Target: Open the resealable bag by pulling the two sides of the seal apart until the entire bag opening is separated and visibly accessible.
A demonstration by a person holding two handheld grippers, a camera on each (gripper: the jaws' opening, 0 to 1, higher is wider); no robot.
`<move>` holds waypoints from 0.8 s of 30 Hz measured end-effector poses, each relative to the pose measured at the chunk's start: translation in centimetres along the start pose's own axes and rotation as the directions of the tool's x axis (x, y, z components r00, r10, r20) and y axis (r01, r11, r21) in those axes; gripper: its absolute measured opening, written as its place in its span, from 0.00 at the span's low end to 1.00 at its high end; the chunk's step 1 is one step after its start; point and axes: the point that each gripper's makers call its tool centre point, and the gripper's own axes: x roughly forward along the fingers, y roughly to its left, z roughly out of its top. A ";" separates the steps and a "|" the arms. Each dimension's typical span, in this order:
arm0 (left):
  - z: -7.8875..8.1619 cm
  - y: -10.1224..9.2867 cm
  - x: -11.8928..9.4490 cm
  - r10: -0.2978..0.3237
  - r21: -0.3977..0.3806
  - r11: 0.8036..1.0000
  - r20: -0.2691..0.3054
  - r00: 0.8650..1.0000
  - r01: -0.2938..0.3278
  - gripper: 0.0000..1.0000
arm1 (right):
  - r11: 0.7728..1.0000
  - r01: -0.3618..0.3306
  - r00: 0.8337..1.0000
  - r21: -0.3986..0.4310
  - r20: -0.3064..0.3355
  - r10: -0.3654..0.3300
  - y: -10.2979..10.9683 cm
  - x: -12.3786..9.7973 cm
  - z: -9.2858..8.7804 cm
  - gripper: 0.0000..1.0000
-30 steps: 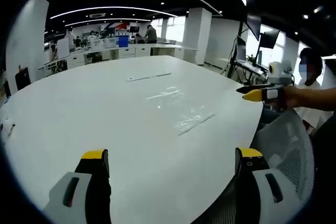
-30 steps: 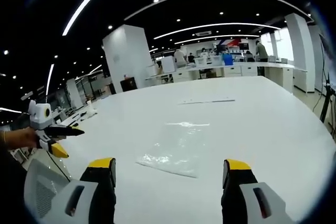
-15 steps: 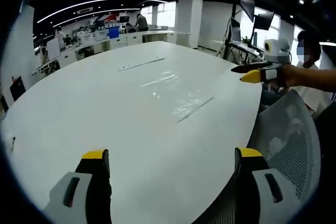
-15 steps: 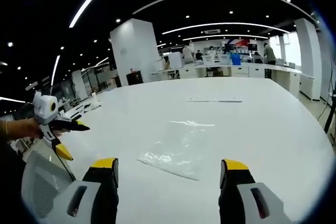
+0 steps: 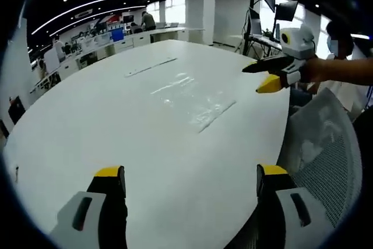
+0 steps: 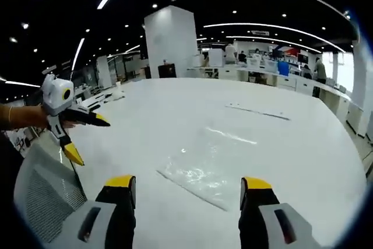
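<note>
A clear resealable bag [image 5: 201, 102] lies flat on the white table [image 5: 116, 126], its seal strip along the near edge [image 6: 192, 189]. My left gripper [image 5: 189, 179] is open over the table's near part, well short of the bag. My right gripper [image 6: 185, 188] is open just above the bag's [image 6: 201, 170] near edge, nothing between its jaws. In the left gripper view the right gripper [image 5: 269, 74] comes in from the right, held by a hand, jaws apart. In the right gripper view the left gripper [image 6: 76, 135] shows at the left, jaws apart.
A mesh office chair [image 5: 317, 155] stands at the table's edge, also seen as the mesh chair [image 6: 44, 190] at lower left. A thin flat strip [image 5: 150, 66] lies farther out on the table. A person in white [image 5: 344, 45] sits at right. Desks and monitors fill the background.
Both views have shifted as the hands moved. The right gripper has come in over the table toward the bag; the left gripper also sits nearer the table. The bag has not moved.
</note>
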 end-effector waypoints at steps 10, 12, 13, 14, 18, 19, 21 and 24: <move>0.4 0.0 0.6 -0.011 -0.016 1.000 0.014 1.000 0.011 0.87 | 0.989 -0.100 0.994 -0.113 -0.056 0.094 1.2 4.3 -0.1 0.56; 0.5 0.0 0.7 -0.010 -0.015 1.000 0.016 1.000 0.010 0.86 | 0.983 -0.120 0.992 -0.136 -0.062 0.113 1.6 5.1 0.1 0.54; 0.4 0.0 0.7 -0.011 -0.015 1.000 0.014 1.000 0.011 0.86 | 0.978 -0.136 0.989 -0.158 -0.075 0.126 1.9 5.6 0.1 0.54; 0.4 0.0 0.8 -0.012 -0.014 1.000 0.013 1.000 0.012 0.85 | 0.974 -0.147 0.988 -0.173 -0.082 0.134 2.1 5.9 0.1 0.53; 0.3 0.1 0.9 -0.016 -0.025 1.000 0.011 1.000 0.016 0.84 | 0.953 -0.202 0.976 -0.227 -0.130 0.176 3.1 7.5 -0.4 0.48; 0.3 0.1 0.9 -0.016 -0.027 1.000 0.011 1.000 0.016 0.84 | 0.946 -0.215 0.973 -0.243 -0.140 0.185 3.3 7.8 -0.5 0.46; 0.2 0.1 1.0 -0.019 -0.032 0.999 0.009 1.000 0.019 0.84 | 0.928 -0.245 0.965 -0.282 -0.166 0.204 3.8 8.5 -0.9 0.42; 0.0 0.1 1.0 -0.018 -0.040 0.999 0.006 1.000 0.018 0.85 | 0.914 -0.275 0.955 -0.299 -0.195 0.223 4.4 9.3 -1.4 0.35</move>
